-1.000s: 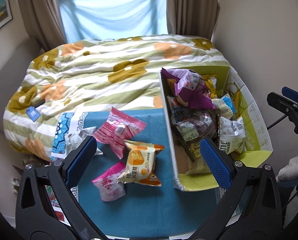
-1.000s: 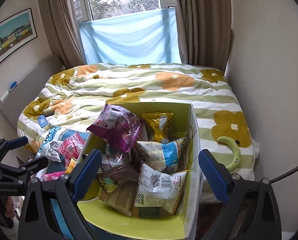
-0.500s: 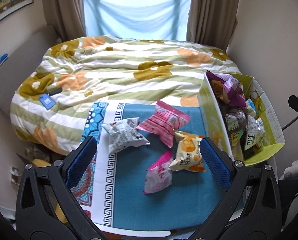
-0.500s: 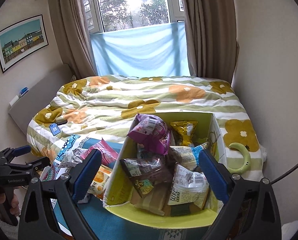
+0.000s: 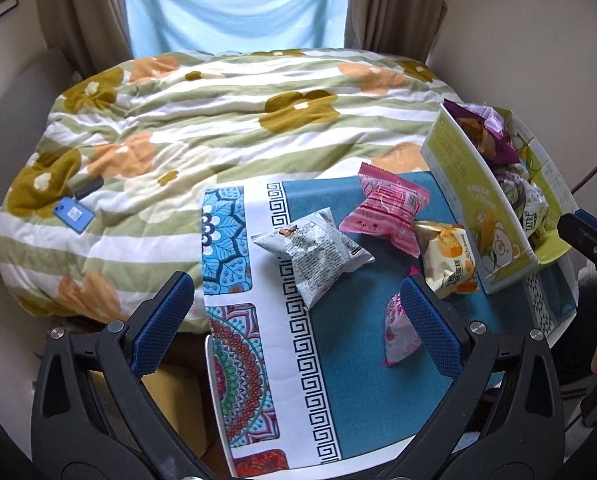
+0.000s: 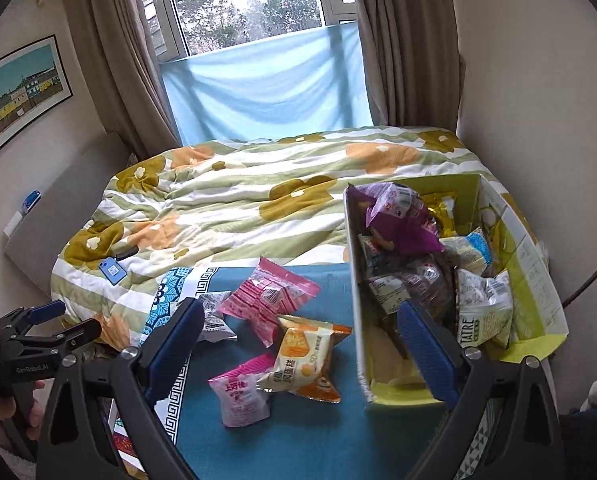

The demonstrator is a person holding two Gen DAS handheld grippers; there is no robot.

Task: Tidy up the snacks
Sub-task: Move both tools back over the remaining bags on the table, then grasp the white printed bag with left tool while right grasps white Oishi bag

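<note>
While both the left gripper (image 5: 298, 316) and right gripper (image 6: 310, 344) hang spread and empty, four crinkled foil snack packets lie loose: silver-grey (image 5: 312, 250), large pink (image 5: 386, 208), orange-cream (image 5: 450, 264), small pink (image 5: 398, 332).

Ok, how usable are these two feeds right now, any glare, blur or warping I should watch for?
Left wrist view: even daylight, packets sharp, and the grey packet print shows clearly; fisheye bends the green box wall. Right wrist view: the window is blown out, though the orange packet stays readable; the frame corners are black.
</note>
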